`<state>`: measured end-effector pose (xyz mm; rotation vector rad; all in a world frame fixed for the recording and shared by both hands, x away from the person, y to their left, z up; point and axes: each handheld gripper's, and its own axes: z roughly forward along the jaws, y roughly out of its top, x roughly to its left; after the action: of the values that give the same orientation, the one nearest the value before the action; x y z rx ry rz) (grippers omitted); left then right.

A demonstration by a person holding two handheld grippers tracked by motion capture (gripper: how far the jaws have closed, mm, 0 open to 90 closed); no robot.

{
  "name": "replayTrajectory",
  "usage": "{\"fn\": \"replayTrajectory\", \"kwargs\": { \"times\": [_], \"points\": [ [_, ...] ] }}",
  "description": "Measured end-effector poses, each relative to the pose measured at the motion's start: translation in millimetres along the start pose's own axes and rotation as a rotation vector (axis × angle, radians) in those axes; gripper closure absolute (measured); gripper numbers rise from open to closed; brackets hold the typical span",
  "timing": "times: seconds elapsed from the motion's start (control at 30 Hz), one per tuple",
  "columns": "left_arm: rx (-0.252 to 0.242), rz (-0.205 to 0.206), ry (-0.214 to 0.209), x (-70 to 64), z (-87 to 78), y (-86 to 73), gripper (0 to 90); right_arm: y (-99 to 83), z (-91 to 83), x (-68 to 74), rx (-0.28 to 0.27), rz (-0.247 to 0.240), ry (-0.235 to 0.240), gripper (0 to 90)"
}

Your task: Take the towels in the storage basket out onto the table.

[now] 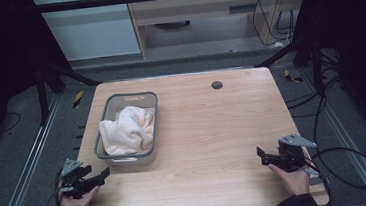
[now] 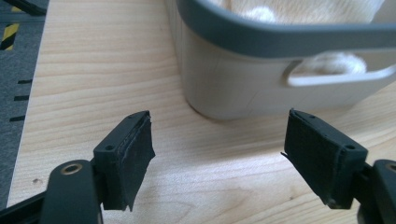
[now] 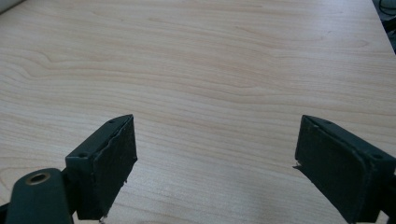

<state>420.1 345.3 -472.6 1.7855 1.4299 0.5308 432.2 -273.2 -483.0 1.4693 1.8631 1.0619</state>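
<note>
A crumpled cream terry-cloth towel [image 1: 127, 129] lies heaped in soft folds inside a grey rectangular plastic basket [image 1: 150, 131] with cut-out handles, standing on the left half of the light wooden table [image 1: 213, 130]. The left gripper [image 1: 103, 174] sits just beside the basket's near corner, jaws spread wide and empty. The right gripper [image 1: 262, 154] rests well apart from the basket, jaws likewise parted.

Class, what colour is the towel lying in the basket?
Cream, near off-white; the towel in the grey basket shows best in the high view.
</note>
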Motion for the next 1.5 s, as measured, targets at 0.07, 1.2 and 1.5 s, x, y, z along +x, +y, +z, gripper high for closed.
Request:
{"fn": "replayTrajectory", "kwargs": {
  "times": [0.07, 1.2, 1.5],
  "points": [
    [-0.007, -0.005, -0.006, -1.1, -2.3, 0.6, 22.6, -0.1, 0.4, 0.3, 0.002, -0.003, 0.007, 12.7],
    [-0.135, 0.027, -0.054, -11.8, -33.0, 28.9, 24.7, 5.1, -2.3, 5.5, -0.035, -0.041, 0.019, 13.7],
    [-0.149, 0.048, -0.07, -17.0, -37.1, 38.3, 26.0, 5.3, -1.8, 5.5, -0.034, -0.042, 0.021, 13.9]
  ]
}}
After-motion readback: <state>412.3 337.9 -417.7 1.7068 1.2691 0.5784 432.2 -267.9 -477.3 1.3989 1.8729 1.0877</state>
